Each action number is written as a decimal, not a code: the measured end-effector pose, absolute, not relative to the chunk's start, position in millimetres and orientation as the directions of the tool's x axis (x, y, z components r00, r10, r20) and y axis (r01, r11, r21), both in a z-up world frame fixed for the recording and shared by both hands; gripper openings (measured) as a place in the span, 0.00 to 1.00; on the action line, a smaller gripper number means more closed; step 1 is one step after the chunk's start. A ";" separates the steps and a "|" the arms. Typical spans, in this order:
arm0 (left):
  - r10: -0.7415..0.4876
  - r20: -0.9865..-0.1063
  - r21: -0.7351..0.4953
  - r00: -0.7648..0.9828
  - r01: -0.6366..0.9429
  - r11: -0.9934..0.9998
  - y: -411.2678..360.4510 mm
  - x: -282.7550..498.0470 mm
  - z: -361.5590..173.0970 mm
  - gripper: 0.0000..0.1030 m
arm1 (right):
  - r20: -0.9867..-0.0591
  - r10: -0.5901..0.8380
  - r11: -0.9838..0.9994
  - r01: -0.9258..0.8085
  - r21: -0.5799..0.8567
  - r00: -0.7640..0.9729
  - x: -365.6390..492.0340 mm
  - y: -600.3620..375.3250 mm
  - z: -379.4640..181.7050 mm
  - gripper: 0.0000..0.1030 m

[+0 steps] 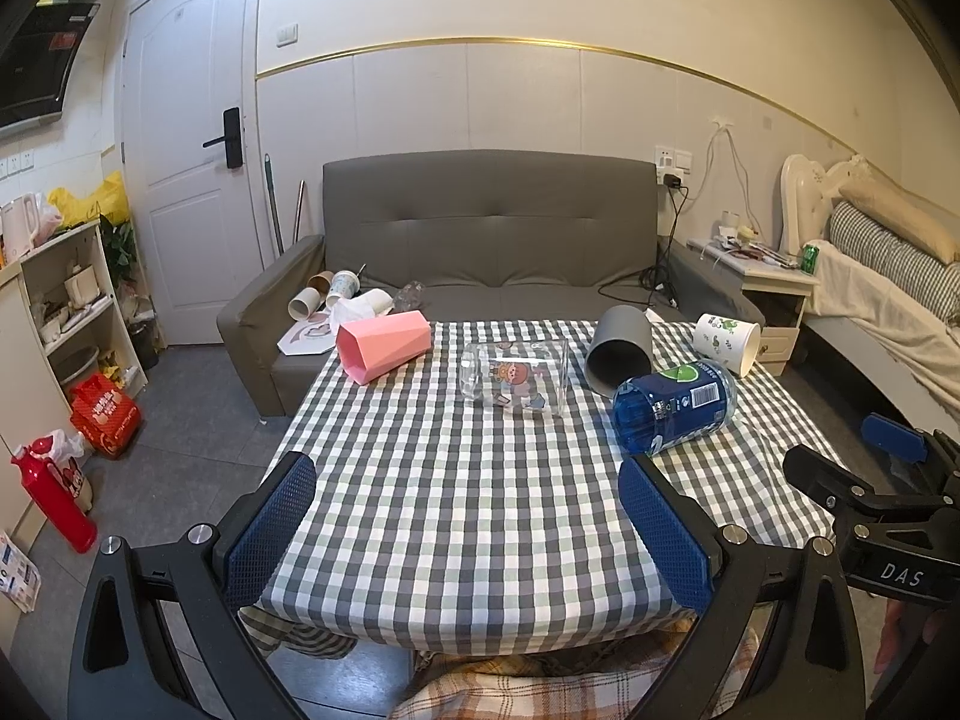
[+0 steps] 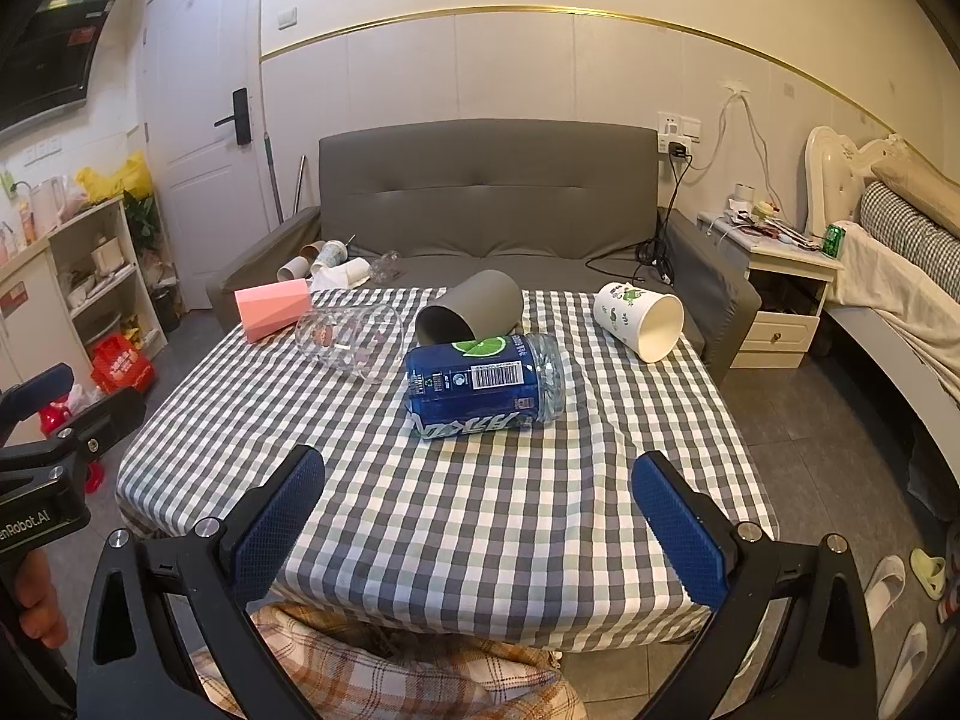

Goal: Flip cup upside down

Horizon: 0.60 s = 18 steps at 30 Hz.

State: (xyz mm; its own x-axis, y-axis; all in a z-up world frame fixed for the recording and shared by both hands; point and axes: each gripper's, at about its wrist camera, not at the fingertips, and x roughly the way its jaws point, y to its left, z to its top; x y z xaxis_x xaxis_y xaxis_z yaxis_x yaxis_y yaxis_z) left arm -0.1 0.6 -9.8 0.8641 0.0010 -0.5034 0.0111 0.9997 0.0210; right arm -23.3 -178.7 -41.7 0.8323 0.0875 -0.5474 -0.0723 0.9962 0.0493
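Note:
Several cups lie on their sides along the far part of the checked table (image 1: 468, 510): a pink faceted cup (image 1: 384, 345), a clear glass with a cartoon print (image 1: 515, 377), a grey cup (image 1: 621, 345), a blue labelled cup (image 1: 675, 405) and a white paper cup with green print (image 1: 727, 341). The right wrist view shows the same pink cup (image 2: 273, 307), glass (image 2: 354, 339), grey cup (image 2: 471, 309), blue cup (image 2: 486, 387) and white cup (image 2: 641, 319). My left gripper (image 1: 468, 516) and my right gripper (image 2: 480, 510) are open and empty over the near table edge.
A grey sofa (image 1: 489, 228) with paper cups on its seat stands behind the table. A shelf (image 1: 66, 300) and a red bottle (image 1: 54, 495) are at the left, a nightstand (image 1: 774, 294) and a bed at the right. A plaid cloth lies below the table's front edge.

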 end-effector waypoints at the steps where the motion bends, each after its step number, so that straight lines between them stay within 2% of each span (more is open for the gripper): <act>1: 0.001 -0.504 0.021 0.864 0.011 1.000 0.6 -0.1 -9.9 1.00 | -0.546 0.087 0.996 -0.072 0.049 0.833 -23.4 -178.7 -41.9 1.00; 18: -0.005 -0.525 0.015 0.851 0.015 1.000 -3.3 2.2 -17.0 1.00 | -0.554 0.092 0.996 -0.080 0.046 0.828 -17.5 -176.8 -43.2 1.00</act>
